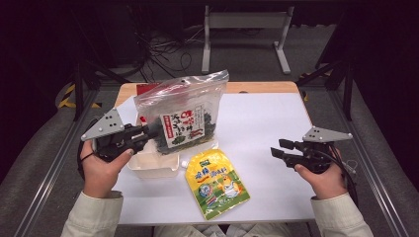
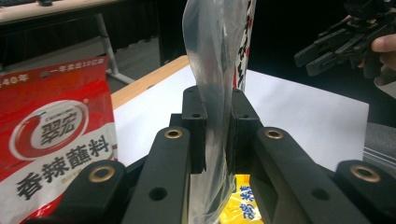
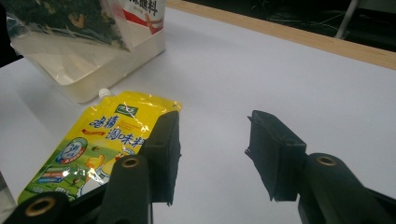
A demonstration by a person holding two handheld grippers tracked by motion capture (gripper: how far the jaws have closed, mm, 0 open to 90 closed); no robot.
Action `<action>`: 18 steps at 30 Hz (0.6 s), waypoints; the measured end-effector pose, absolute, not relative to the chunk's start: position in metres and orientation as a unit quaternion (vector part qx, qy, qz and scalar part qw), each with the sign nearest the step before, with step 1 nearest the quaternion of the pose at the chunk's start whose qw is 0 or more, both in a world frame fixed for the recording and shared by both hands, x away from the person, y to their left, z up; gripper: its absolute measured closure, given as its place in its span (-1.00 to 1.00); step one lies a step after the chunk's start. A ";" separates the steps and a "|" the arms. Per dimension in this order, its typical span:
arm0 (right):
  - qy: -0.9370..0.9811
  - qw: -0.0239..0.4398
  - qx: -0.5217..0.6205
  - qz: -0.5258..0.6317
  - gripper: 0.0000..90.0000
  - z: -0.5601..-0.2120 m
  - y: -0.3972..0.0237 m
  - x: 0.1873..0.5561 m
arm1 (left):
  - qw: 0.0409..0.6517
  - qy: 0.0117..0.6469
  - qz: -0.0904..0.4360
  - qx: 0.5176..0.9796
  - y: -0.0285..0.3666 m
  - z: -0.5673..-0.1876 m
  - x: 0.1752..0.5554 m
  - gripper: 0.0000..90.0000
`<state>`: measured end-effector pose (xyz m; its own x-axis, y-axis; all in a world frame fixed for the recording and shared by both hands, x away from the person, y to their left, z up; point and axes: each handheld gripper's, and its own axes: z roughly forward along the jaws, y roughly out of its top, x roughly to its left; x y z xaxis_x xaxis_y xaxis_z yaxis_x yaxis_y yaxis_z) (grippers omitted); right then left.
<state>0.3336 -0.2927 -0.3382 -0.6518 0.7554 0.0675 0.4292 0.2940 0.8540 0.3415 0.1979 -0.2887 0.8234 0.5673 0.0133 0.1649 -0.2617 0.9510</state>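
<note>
Left gripper jaws were clamped on seaweed bag, held upright over white tub. Right gripper jaws open, empty. Best lowered straight in, keeping yellow pouch clear.

Black tongs, brass rivets, grey triangular top plates, black cables; cream sleeves.

- I see a clear bag of dark green contents with a red-and-white label.
- My yellow pouch shows green and blue print.
- The white tub sits by a red-and-white packet.
- Both grippers' jaws are black.
</note>
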 end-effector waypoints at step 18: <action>0.776 0.177 0.401 0.454 0.17 -0.344 -0.312 0.333 | 0.561 0.272 0.232 0.747 0.218 -0.287 0.341 0.80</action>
<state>0.3332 -0.3117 -0.3438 -0.6162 0.7826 0.0887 0.4614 0.2675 0.8459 0.3407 0.2179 -0.2869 0.7446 0.6662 0.0405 0.1462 -0.2220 0.9640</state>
